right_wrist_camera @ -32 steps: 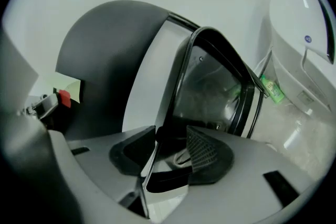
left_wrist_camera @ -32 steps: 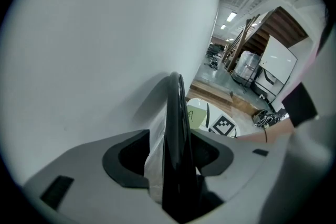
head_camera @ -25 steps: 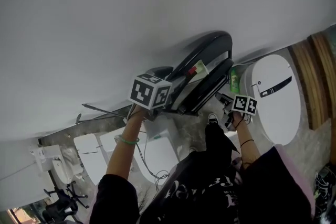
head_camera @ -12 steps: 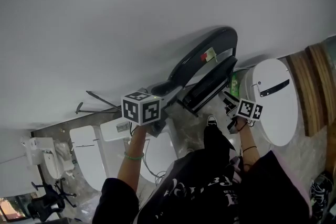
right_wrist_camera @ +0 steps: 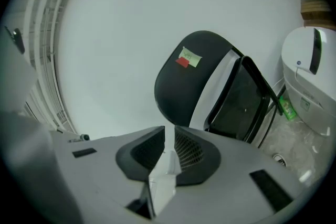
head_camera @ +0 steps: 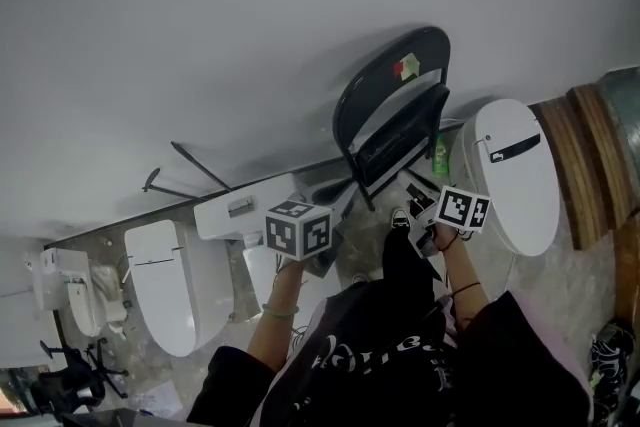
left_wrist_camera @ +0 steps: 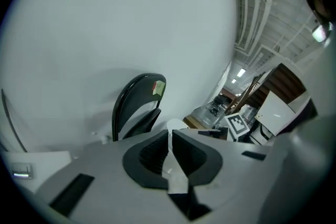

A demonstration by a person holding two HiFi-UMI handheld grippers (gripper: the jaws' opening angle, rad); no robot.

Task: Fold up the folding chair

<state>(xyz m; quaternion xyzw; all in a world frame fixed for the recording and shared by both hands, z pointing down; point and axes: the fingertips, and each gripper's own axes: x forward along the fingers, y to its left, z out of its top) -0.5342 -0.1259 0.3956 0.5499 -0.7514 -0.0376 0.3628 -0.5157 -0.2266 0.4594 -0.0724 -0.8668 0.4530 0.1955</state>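
The black folding chair stands folded flat and leans against the white wall, with a red and green sticker on its backrest. It also shows in the left gripper view and the right gripper view. My left gripper hangs well short of the chair, down and to its left. Its jaws have just been closing and now stand almost together with nothing between them. My right gripper is below the chair's right side, clear of it. Its jaws have likewise been closing on nothing.
A white toilet stands right of the chair, with a green bottle between them. More white toilets and a cistern line the wall at left. A thin black rod leans there. Wooden boards are at far right.
Both grippers have come off the chair and drawn back, their jaws closing. The chair, tilted and held a second ago, now stands folded against the wall.
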